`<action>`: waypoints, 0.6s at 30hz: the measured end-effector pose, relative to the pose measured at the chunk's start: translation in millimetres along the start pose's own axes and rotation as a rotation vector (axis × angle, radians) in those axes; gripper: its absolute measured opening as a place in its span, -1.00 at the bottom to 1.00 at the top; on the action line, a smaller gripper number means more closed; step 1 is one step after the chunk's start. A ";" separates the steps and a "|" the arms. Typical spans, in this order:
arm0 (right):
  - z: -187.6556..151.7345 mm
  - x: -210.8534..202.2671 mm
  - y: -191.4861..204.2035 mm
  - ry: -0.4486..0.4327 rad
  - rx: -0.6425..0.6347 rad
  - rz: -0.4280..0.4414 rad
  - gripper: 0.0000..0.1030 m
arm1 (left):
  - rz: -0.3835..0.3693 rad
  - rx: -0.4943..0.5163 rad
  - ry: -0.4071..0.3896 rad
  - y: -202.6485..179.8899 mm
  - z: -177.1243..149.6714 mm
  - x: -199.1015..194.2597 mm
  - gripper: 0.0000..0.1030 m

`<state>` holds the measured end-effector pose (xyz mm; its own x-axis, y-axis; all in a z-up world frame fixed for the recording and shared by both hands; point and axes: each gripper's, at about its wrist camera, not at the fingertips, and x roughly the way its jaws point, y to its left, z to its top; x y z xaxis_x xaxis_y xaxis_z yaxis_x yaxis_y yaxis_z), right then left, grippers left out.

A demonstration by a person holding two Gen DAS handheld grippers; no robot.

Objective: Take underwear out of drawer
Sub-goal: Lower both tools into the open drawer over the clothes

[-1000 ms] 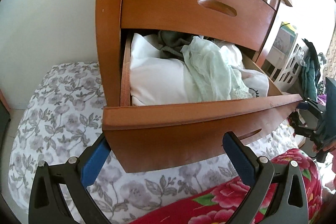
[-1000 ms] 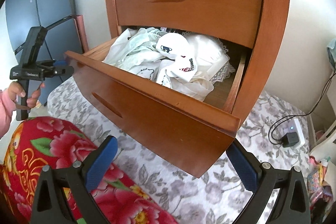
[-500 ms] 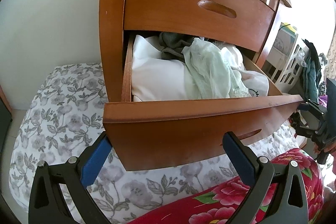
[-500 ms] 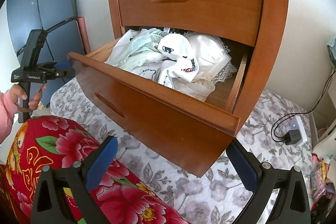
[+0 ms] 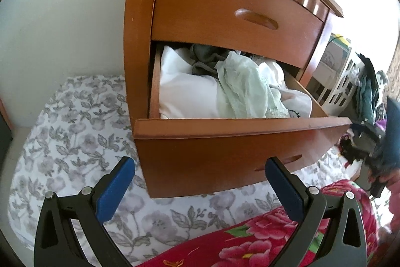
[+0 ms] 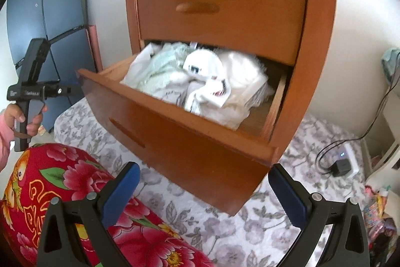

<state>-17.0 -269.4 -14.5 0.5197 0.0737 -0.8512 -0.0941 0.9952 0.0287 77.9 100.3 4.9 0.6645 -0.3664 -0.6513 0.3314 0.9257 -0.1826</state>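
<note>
The lower drawer (image 5: 225, 142) sticks out of the dresser (image 6: 312, 46), under the shut top drawer (image 5: 225, 9). A pile of clothes (image 5: 225, 89) lies in it. The bed sheet (image 5: 75, 129) lies below the dresser. A blanket (image 6: 62, 179) lies on the sheet, in front.

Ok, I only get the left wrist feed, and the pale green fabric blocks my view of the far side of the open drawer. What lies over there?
Observer: A white garment with red and black print, on top of the pile.
Operator: Any bare floor beside it?
Observer: Yes, a strip of bare wood shows along the side wall of the drawer nearest the right gripper.
Operator: Is that gripper holding anything?
Observer: No, it is open and empty, short of the drawer front.
</note>
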 end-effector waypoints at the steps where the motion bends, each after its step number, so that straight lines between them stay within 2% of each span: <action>1: 1.3 -4.4 -0.8 -0.012 0.000 -0.007 1.00 | 0.003 0.005 -0.009 -0.3 0.8 -5.1 1.00; 5: 10.4 -25.1 -7.1 -0.064 0.024 -0.025 1.00 | 0.033 0.023 -0.067 -2.6 14.2 -31.1 1.00; 11: 46.8 -71.8 -15.7 -0.209 0.058 -0.063 1.00 | 0.088 0.001 -0.167 -8.0 53.8 -65.8 1.00; 13: 64.1 -79.0 -20.4 -0.228 0.097 -0.067 1.00 | 0.103 -0.028 -0.169 -9.1 67.6 -66.4 1.00; 15: 81.3 -79.1 -23.3 -0.232 0.134 -0.070 1.00 | 0.084 -0.088 -0.153 -7.3 83.6 -59.9 1.00; 18: 99.7 -66.7 -21.9 -0.197 0.165 -0.060 1.00 | 0.061 -0.153 -0.100 -11.0 97.4 -44.4 1.00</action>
<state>34.9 -289.6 93.9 0.6768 0.0094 -0.7361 0.0731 0.9941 0.0800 110.0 97.3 107.5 0.7462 -0.3093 -0.5895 0.1875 0.9473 -0.2597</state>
